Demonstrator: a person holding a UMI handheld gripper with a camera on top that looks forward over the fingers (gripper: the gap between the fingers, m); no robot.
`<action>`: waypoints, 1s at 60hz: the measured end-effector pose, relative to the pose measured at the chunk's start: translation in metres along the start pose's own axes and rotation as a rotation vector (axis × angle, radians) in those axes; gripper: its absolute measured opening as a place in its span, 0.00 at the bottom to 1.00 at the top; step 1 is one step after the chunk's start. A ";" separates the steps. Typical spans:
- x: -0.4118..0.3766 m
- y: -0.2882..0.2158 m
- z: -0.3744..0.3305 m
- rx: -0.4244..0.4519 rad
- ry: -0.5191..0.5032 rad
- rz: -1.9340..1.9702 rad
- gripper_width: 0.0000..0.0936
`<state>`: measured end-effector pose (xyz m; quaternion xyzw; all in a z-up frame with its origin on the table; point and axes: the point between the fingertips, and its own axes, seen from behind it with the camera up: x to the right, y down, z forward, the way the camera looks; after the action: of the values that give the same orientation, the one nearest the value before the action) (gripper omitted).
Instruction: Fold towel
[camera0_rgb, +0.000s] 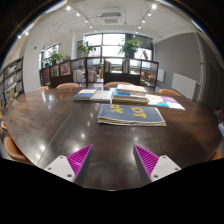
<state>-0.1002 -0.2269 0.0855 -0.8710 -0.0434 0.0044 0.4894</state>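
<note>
From the gripper view, the gripper (117, 160) hangs above a dark brown surface (60, 125) with its two fingers spread wide apart and nothing between them. The magenta pads (78, 159) on their inner faces face each other across bare tabletop.

Ahead of the fingers, well apart from them, lies a flat rectangular blue towel (131, 113) with yellow patterning, spread on the surface. Beyond it, further back, lie more flat pieces: a pale one (89, 95) to the left, a teal and orange one (128, 97) in the middle, and a light one (167, 101) to the right.

Brown chairs (68, 86) stand along the far edge. Behind them runs a low dark partition (100, 70) with potted plants (131, 46) before bright windows. Ceiling lights (112, 17) shine overhead.
</note>
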 end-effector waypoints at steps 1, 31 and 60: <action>-0.003 -0.002 0.007 -0.004 -0.003 0.000 0.87; -0.063 -0.102 0.309 -0.066 0.015 0.004 0.72; -0.032 -0.098 0.320 -0.138 0.065 0.003 0.04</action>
<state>-0.1547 0.0939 0.0016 -0.9024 -0.0265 -0.0261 0.4293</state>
